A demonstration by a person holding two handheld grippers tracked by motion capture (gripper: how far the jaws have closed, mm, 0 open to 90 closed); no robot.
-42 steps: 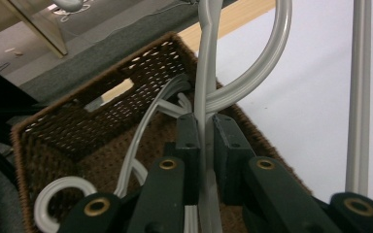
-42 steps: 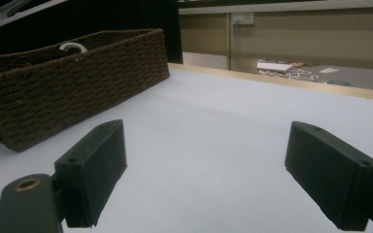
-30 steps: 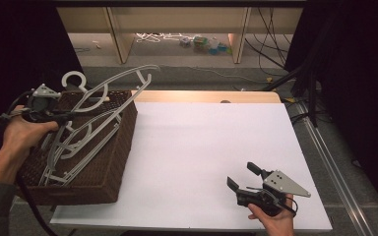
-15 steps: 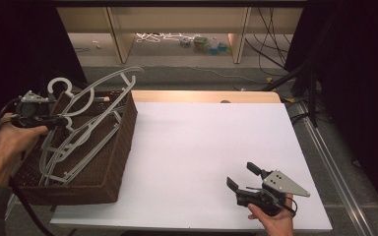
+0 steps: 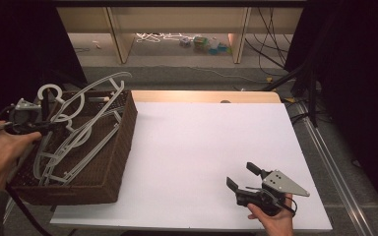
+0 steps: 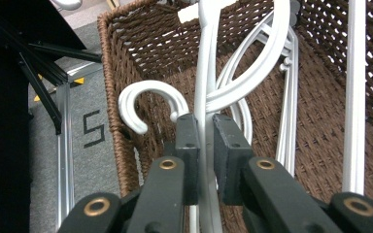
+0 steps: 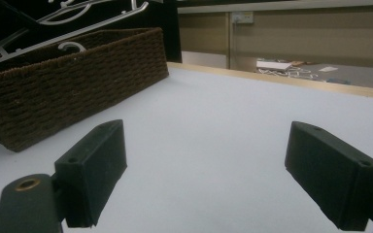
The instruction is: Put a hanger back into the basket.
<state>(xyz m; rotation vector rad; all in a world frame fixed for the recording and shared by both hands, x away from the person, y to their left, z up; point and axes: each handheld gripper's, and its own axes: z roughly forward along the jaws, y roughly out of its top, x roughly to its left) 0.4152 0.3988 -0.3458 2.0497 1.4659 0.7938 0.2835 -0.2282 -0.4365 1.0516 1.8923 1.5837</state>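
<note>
Jaws of the left gripper (image 6: 205,145) are clamped tight on a white hanger (image 6: 207,73), right on its thin neck below the hook, and that hanger sits tilted over the brown wicker basket (image 5: 113,162) at the left end of the bench (image 5: 202,147), among other white hangers (image 5: 64,157) piled inside. Over at the near right corner, the right gripper (image 5: 248,177) has its jaws wide apart, nothing between them, well away from the basket.
</note>
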